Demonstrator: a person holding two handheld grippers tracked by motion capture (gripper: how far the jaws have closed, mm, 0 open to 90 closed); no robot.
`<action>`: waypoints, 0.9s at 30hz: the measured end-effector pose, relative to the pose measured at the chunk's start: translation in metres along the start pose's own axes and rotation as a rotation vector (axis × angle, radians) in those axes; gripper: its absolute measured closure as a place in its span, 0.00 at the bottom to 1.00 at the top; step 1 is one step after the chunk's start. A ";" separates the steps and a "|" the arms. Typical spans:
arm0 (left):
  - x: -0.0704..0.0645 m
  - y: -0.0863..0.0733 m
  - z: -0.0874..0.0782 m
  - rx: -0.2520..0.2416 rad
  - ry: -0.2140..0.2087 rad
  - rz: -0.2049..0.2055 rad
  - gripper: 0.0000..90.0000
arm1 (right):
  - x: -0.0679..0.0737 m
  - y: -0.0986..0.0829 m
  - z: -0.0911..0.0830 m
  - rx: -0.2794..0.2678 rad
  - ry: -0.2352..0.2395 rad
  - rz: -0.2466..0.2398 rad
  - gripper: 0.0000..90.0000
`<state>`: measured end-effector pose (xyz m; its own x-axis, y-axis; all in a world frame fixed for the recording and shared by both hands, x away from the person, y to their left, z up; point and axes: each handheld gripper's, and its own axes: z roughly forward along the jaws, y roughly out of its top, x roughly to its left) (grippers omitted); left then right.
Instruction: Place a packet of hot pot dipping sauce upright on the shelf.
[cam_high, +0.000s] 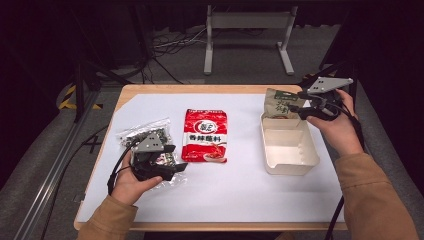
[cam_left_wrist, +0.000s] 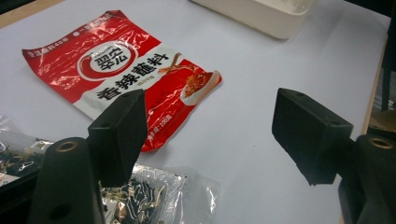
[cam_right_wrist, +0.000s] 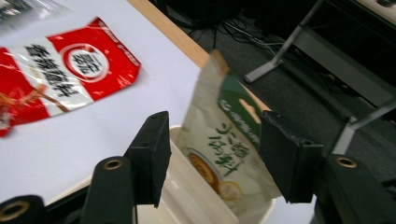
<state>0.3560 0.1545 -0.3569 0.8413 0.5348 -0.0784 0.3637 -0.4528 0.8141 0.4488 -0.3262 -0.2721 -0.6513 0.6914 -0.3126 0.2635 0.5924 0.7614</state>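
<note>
At right of frame, the right gripper (cam_right_wrist: 212, 158) has its fingers spread around a green pouch (cam_right_wrist: 224, 144) propped in the tray (cam_high: 290, 150); the left gripper (cam_left_wrist: 210, 135) fingers gape above the clear bag (cam_left_wrist: 154, 191).

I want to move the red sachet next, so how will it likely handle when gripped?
The red sachet looks thin and crinkled, so it would likely flop when lifted by one edge. Its glossy film may slip between the jaws. It lies flat on the table, so catching an edge could be awkward.

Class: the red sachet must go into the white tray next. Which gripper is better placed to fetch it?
Left. The left gripper is open beside the red sachet; the right gripper sits beyond the white tray.
</note>
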 end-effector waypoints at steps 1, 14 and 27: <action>0.001 0.000 -0.001 -0.001 0.003 -0.001 0.30 | 0.004 0.001 -0.002 -0.007 0.015 0.009 0.49; 0.013 -0.004 -0.011 -0.032 0.071 -0.041 0.28 | 0.057 -0.005 -0.020 -0.097 0.127 0.124 0.50; 0.020 -0.005 -0.017 -0.012 0.147 -0.069 0.28 | 0.091 -0.015 -0.023 -0.110 0.150 0.138 0.48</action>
<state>0.3644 0.1789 -0.3527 0.7467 0.6633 -0.0498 0.4127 -0.4033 0.8168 0.3692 -0.2817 -0.2992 -0.7150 0.6889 -0.1191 0.2839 0.4418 0.8510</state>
